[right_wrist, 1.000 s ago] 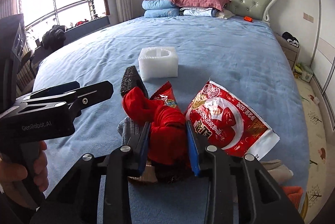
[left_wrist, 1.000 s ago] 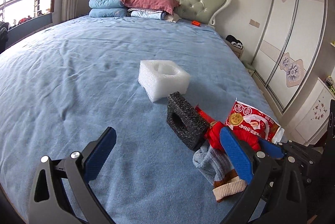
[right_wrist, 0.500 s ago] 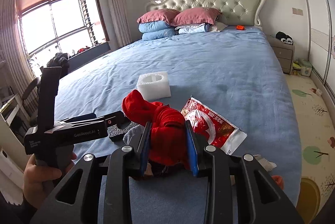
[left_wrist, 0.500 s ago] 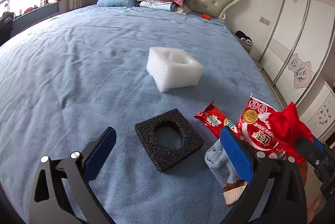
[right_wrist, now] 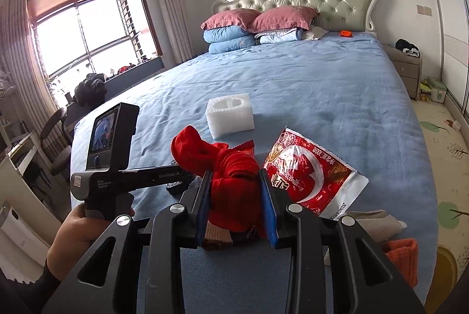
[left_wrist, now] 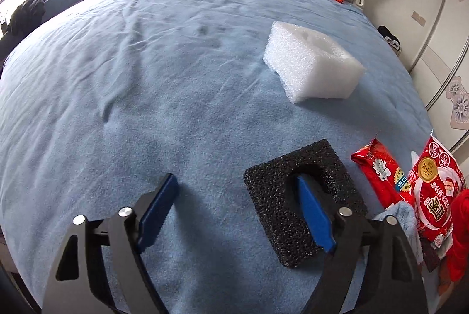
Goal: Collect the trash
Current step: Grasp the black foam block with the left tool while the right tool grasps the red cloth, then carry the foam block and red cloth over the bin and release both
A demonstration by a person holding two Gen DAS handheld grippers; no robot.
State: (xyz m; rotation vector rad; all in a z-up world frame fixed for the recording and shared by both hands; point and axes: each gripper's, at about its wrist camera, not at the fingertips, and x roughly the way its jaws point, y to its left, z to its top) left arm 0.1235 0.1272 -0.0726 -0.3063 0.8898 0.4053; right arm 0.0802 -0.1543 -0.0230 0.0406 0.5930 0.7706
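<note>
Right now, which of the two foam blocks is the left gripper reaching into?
The black foam block: the left gripper has one finger in its centre hole. The white foam block lies farther up the bed, untouched.

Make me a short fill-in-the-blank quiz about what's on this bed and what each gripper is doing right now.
1. The right gripper is shut on a bunched ____ cloth.
2. One finger of the left gripper sits inside the hole of the ____ foam block.
3. The white foam block rests on the ____ bedspread.

Missing words: red; black; blue
</note>
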